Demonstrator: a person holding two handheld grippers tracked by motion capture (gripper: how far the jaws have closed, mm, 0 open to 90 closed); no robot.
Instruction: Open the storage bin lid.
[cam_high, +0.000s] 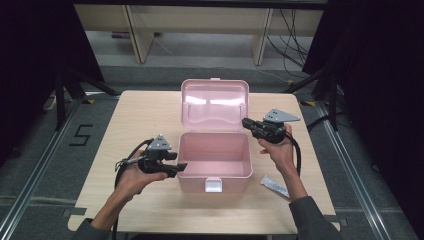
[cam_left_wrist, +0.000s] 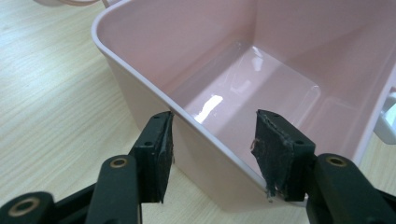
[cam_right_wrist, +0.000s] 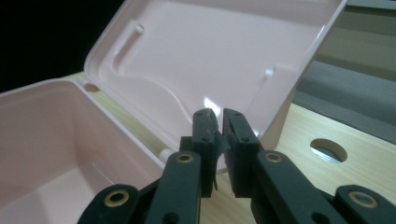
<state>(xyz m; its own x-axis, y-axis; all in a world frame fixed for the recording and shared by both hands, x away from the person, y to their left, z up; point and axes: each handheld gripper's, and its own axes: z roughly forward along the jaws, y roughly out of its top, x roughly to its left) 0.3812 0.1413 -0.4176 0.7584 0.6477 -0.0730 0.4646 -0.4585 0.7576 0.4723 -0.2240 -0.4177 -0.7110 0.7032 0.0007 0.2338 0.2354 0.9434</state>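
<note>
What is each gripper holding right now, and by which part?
Nothing is held. The left gripper is open, its jaws astride the pink box's left wall. The right gripper is nearly shut by the lid, gripping nothing.

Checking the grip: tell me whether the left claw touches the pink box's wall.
Cannot tell. In the left gripper view the open left claw straddles the wall of the pink box, with neither a gap nor contact plain.
</note>
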